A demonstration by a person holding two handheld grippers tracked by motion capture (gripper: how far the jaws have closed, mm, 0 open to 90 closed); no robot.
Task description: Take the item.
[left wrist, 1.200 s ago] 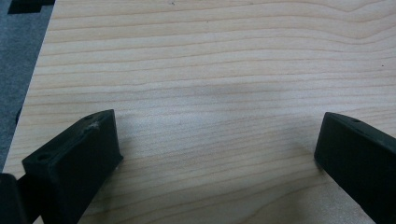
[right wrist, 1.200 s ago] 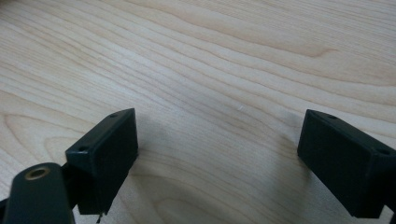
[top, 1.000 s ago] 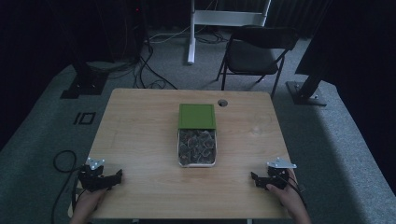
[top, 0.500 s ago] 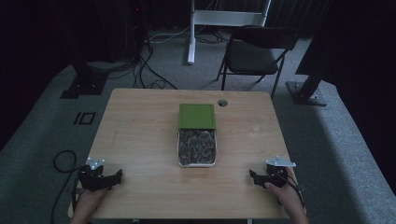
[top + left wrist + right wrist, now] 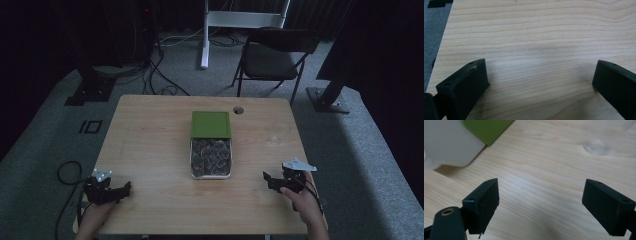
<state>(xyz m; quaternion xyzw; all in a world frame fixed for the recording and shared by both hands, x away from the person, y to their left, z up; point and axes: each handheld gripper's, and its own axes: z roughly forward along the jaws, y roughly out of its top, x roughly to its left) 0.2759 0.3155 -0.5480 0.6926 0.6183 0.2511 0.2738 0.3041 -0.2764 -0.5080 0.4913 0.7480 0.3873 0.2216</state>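
Observation:
A white rectangular container (image 5: 211, 158) full of dark crumpled pieces sits mid-table, with its green lid (image 5: 211, 124) lying flat just behind it. My left gripper (image 5: 125, 189) rests at the near left corner, open, with bare wood between its jaws (image 5: 541, 82). My right gripper (image 5: 267, 179) rests at the near right, open too, pointing toward the container. In the right gripper view (image 5: 540, 202) the container's white wall (image 5: 449, 145) and the green lid (image 5: 486, 128) sit at the upper left.
The wooden table (image 5: 150, 140) has a round cable hole (image 5: 238, 110) behind the lid. A small clear disc (image 5: 596, 146) lies on the wood ahead of the right gripper. A black folding chair (image 5: 275, 55) stands beyond the table. Cables trail on the grey floor.
The right gripper has edged slightly forward and left. The left gripper has stayed put.

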